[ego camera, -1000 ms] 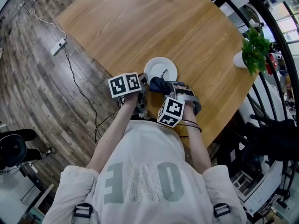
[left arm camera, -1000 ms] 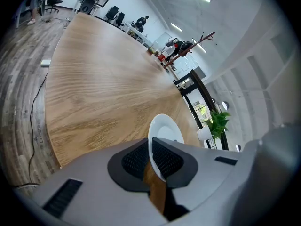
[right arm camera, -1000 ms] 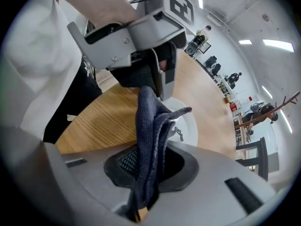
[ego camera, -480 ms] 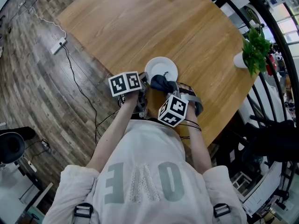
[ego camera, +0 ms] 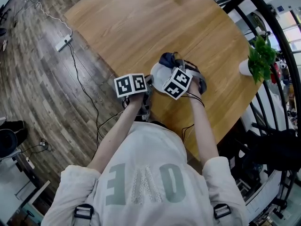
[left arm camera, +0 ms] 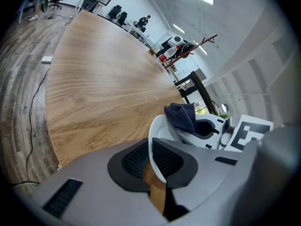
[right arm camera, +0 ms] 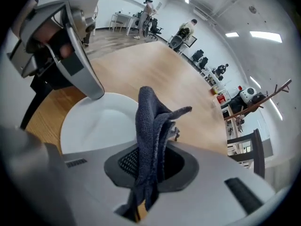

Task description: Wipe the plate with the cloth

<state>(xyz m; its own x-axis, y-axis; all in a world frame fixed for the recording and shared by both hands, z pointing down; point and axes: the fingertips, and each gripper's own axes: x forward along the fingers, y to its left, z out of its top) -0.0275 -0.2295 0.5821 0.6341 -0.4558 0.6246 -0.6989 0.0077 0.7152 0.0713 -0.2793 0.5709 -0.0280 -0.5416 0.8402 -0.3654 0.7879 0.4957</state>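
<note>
So that the white plate [right arm camera: 101, 121] cannot slide, the left hand-held gripper [left arm camera: 150, 157] pinches its rim; the right hand-held gripper [right arm camera: 149, 166] clamps the navy cloth [right arm camera: 150, 121], ready to wipe.

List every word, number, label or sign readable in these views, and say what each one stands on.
"OVE": big grey letters on the person's shirt, upside down in the head view; a letter before the O is unclear.
No letters: left cube on the left hand-held gripper and right cube on the right hand-held gripper bear only black-and-white square patterns.
Everything else: nothing readable.
</note>
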